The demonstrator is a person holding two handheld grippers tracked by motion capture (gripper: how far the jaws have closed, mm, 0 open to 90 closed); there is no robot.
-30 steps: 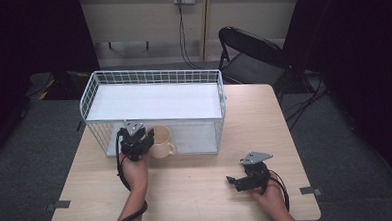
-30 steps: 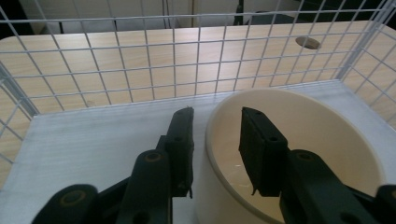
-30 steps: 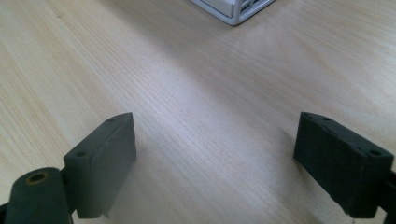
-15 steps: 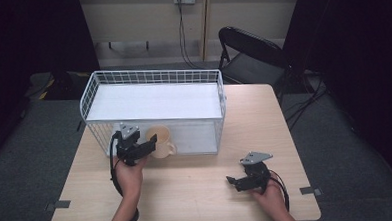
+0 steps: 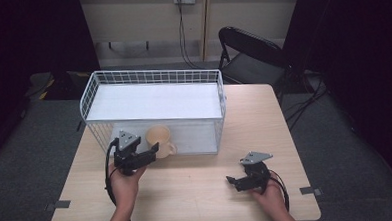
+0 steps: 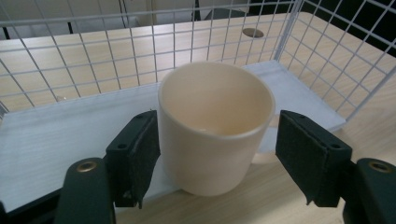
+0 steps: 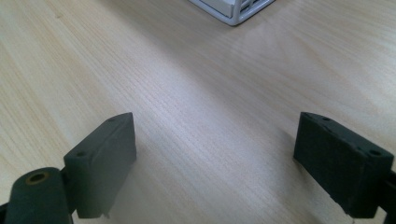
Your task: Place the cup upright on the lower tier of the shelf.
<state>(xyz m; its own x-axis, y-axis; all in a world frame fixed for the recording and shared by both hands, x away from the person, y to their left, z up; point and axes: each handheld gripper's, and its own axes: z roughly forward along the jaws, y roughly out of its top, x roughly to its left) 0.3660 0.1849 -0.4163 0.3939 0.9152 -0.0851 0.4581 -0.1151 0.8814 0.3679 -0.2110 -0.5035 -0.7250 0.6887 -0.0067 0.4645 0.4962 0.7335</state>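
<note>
My left gripper (image 6: pixel 217 154) has its jaws spread around the cream mug (image 6: pixel 215 126), which stands on the worktop (image 5: pixel 197 185) against the wire basket (image 5: pixel 154 110); one pad touches, the other is apart. It looks rigid, smooth, likely slippery and breakable, so I would squeeze mid-wall. My right gripper (image 7: pixel 229 163) rests spread, empty

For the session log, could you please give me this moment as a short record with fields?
Surface: light wooden table
Container: white wire basket with a white board floor, toward the table's far left
Object: cream ceramic mug, upright, empty, on the table in front of the basket
Left gripper: open, jaws on either side of the mug; one pad touches or nearly touches it, the other stands apart
Right gripper: open, over bare table, holding nothing
</note>
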